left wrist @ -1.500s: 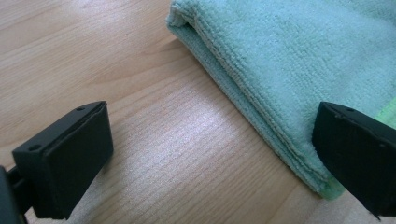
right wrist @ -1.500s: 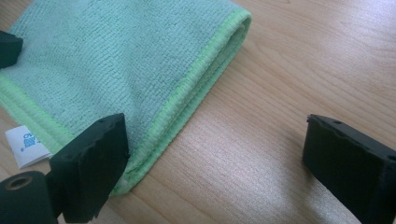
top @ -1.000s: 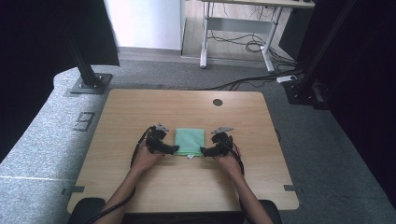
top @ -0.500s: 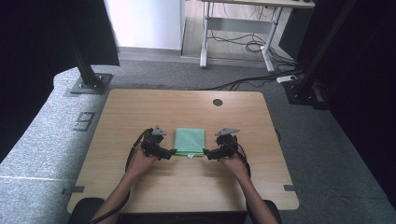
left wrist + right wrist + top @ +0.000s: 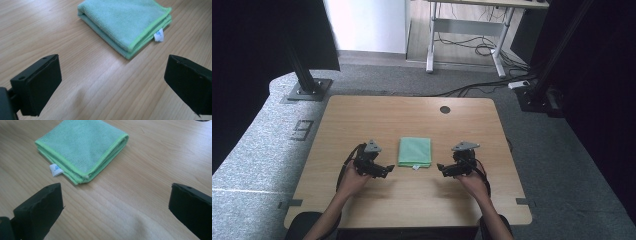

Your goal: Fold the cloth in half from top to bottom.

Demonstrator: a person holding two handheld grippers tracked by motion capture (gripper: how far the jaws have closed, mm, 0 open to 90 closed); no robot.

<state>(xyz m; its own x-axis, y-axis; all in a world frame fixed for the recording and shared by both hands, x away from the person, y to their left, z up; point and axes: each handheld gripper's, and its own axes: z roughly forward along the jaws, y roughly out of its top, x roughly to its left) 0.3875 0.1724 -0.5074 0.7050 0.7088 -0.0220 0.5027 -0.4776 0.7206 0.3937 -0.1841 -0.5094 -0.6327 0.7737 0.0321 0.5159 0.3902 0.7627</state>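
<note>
High view: we see the folded green microfibre cloth [image 5: 415, 152] lying flat on the light wooden table [image 5: 362, 115], between the left gripper [image 5: 387, 169] and the right gripper [image 5: 441, 169], each just beside it and not touching. A small round dark hole [image 5: 445, 109] sits in the tabletop well beyond the cloth; nothing stands between either gripper and the cloth. Compared with a second ago, we find both grippers drawn back from the cloth's edges, outward and towards the person.

Left gripper view: its jaws stand wide apart and hold nothing, over bare wood; the cloth [image 5: 127, 23] lies ahead, its white tag [image 5: 159, 35] at the near edge.

Right gripper view: here too the jaws gape empty, with the cloth [image 5: 82, 147] ahead to the left, tag [image 5: 55, 169] facing us.
</note>
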